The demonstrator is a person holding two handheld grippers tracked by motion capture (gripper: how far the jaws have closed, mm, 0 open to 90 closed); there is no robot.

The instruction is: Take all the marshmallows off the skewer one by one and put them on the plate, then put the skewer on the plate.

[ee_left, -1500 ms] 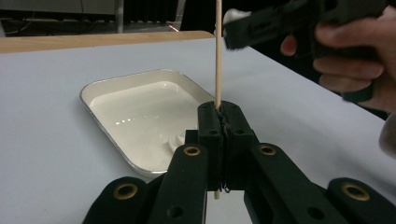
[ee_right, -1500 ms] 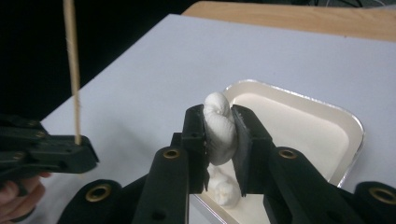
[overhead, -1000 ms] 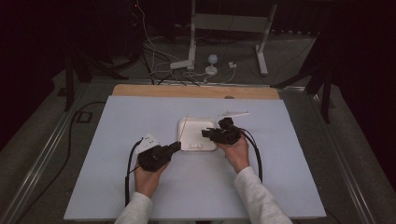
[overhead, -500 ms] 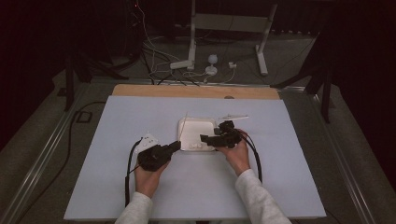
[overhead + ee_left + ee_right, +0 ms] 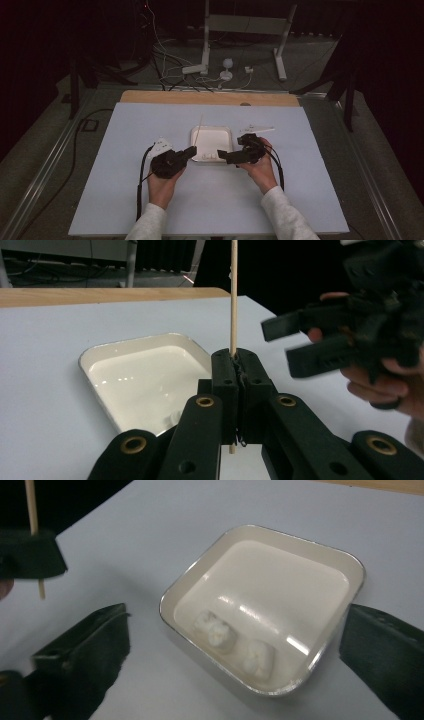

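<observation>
A white square tray (image 5: 212, 139) sits mid-table and holds two soft white pieces (image 5: 215, 627) near one corner. My left gripper (image 5: 191, 151) is at the tray's near left corner, shut on a thin wooden skewer (image 5: 233, 300) that stands upright between its jaws. At the near right corner my right gripper (image 5: 222, 156) is open. In the right gripper view its jaws stand wide on either side of the tray (image 5: 280, 535), with nothing between them but the tray's corner. The left gripper (image 5: 30, 555) and skewer (image 5: 31, 505) show at the upper left there.
The table is covered by a pale blue sheet (image 5: 150, 200), with a wooden strip (image 5: 210, 97) along its far edge. A small white item (image 5: 257, 130) lies right of the tray. Cables and stand legs (image 5: 205, 65) lie on the floor beyond.
My right gripper has moved toward the near edge and leftward, from over the tray's right side to its near right corner. The left gripper has held still with the skewer.
</observation>
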